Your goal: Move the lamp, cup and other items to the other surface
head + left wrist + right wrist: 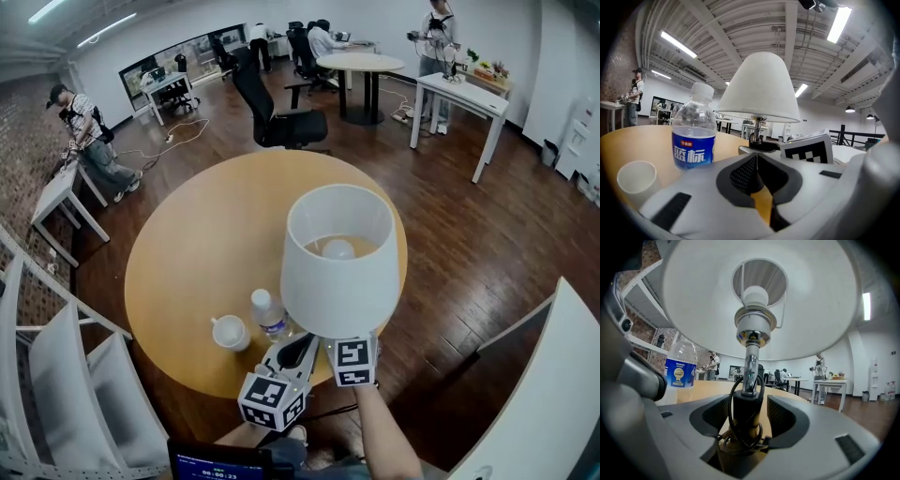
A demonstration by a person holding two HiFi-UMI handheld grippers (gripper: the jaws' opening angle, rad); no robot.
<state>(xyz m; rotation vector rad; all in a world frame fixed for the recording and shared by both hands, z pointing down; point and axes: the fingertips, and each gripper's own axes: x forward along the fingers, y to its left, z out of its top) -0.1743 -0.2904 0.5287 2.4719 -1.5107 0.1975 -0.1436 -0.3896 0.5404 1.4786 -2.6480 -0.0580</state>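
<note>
A round wooden table (178,253) is filling the middle of the head view, in an open office with a dark wood floor. At the far left, a white shelving frame (56,375) is standing beside it.

Near the table's front edge, a small white cup (230,332) is sitting upright. Just to its right, a clear water bottle (269,314) with a blue label and a white cap is standing upright.

Right of the bottle, the left tool (757,157) is hovering low at the table's edge. Its jaws are pressed together with nothing between them, and it is pointing toward the bottle and the lamp.

Next comes the lamp (339,258), standing upright at the front right of the table. Its wide white shade is showing the bulb inside, and a black cord (746,420) is looping around its chrome stem.

The right tool (749,405) is reaching in level under the shade. Its jaws are standing partly apart on either side of the lower stem, with small gaps showing, so they are not pressing on it.

At the far right, the edge of a white surface (553,375) is slanting into view.
</note>
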